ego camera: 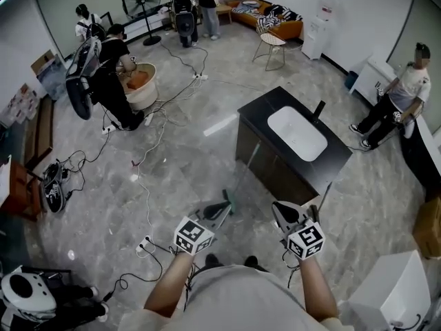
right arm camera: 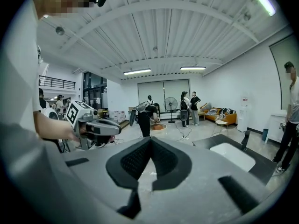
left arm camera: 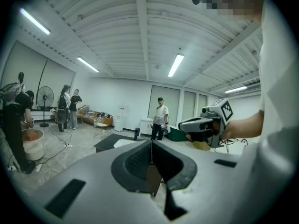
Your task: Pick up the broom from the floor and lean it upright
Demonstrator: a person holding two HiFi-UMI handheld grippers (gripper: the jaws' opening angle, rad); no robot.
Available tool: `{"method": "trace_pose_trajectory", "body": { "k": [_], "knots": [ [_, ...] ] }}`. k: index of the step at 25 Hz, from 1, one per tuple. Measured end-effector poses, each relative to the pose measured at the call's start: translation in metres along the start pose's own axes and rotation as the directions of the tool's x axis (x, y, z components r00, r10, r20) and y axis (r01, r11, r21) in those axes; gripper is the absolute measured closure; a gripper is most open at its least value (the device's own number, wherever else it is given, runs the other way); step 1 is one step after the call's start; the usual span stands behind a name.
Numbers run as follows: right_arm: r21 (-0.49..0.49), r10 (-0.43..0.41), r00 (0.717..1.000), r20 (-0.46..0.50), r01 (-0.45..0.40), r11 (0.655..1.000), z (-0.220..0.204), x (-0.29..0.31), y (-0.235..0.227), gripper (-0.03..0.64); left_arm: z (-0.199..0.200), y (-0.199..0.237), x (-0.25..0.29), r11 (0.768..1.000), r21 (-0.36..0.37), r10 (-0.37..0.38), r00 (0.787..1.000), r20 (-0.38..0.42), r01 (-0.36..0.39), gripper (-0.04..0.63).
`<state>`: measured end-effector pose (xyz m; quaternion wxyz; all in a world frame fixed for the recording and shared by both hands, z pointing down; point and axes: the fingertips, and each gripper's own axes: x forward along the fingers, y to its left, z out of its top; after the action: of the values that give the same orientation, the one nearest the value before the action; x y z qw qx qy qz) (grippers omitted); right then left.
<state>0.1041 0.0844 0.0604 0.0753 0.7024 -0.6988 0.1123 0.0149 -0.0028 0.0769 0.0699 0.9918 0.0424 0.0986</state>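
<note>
Grey marble-look floor [ego camera: 207, 116] stretches across a busy workroom seen from the head camera, with black cables [ego camera: 148, 192] trailing over its left half. Near the far-left corner a person in black [ego camera: 114, 74] bends over a white tub [ego camera: 145, 88]. A standing fan [ego camera: 142, 2] and a small group of people stand along the back wall. Further right, an orange sofa [ego camera: 265, 16], a wire chair [ego camera: 272, 47] and a white water dispenser [ego camera: 318, 33] line that wall. At centre, what appears to be the broom [ego camera: 231, 198], a thin pale pole with a greenish lower end, stands tilted against the near-left face of a black counter [ego camera: 275, 171]. Its foot is on the floor just beside the left gripper's tips, and no jaw is on it. A white basin [ego camera: 296, 133] is set into the counter's top. At the bottom edge the wearer's bare forearms hold both tools side by side, pointing towards the counter. The left gripper [ego camera: 222, 211] has its pads pressed together on nothing, as its own view confirms [left arm camera: 151, 142]. The right gripper [ego camera: 282, 214] is likewise closed and empty [right arm camera: 149, 139]. Each shows in the other's camera. Past the counter's right end, a person in a white shirt [ego camera: 396, 105] sits by the wall, and a cardboard box [ego camera: 428, 226] rests at the right edge.
</note>
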Motion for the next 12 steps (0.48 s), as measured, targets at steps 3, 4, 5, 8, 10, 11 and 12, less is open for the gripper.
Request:
{"method": "trace_pose_trajectory", "body": {
  "k": [3,4,5,8,10,11,12],
  "knots": [
    [-0.013,0.014,1.0,0.005,-0.014,1.0,0.004,-0.013,-0.012,0.617,0.007,-0.013,0.009,1.0,-0.001,0.02,1.0,0.018,-0.02,0.586],
    [-0.013,0.019,1.0,0.008,-0.019,1.0,0.005,-0.017,-0.016,0.617,0.008,-0.016,0.012,1.0,0.001,0.026,0.999,0.022,-0.026,0.586],
    [-0.012,0.025,1.0,0.011,-0.024,1.0,0.006,-0.021,-0.02,0.617,0.009,-0.019,0.015,0.999,0.001,0.033,0.999,0.024,-0.033,0.586],
    [-0.01,0.037,0.999,0.014,-0.037,0.999,0.003,-0.029,-0.03,0.617,0.008,-0.026,0.022,0.999,-0.007,0.053,0.998,0.029,-0.052,0.586],
    [-0.01,0.047,0.999,0.015,-0.046,0.999,0.001,-0.031,-0.035,0.617,0.008,-0.029,0.027,0.998,-0.01,0.06,0.998,0.029,-0.06,0.586],
    [-0.008,0.052,0.999,0.014,-0.052,0.999,0.0,-0.032,-0.037,0.617,0.009,-0.03,0.029,0.998,-0.01,0.062,0.998,0.027,-0.062,0.586],
    [-0.006,0.057,0.998,0.013,-0.056,0.998,0.0,-0.032,-0.039,0.617,0.009,-0.032,0.031,0.998,-0.012,0.064,0.998,0.024,-0.063,0.586]
  ]
}}
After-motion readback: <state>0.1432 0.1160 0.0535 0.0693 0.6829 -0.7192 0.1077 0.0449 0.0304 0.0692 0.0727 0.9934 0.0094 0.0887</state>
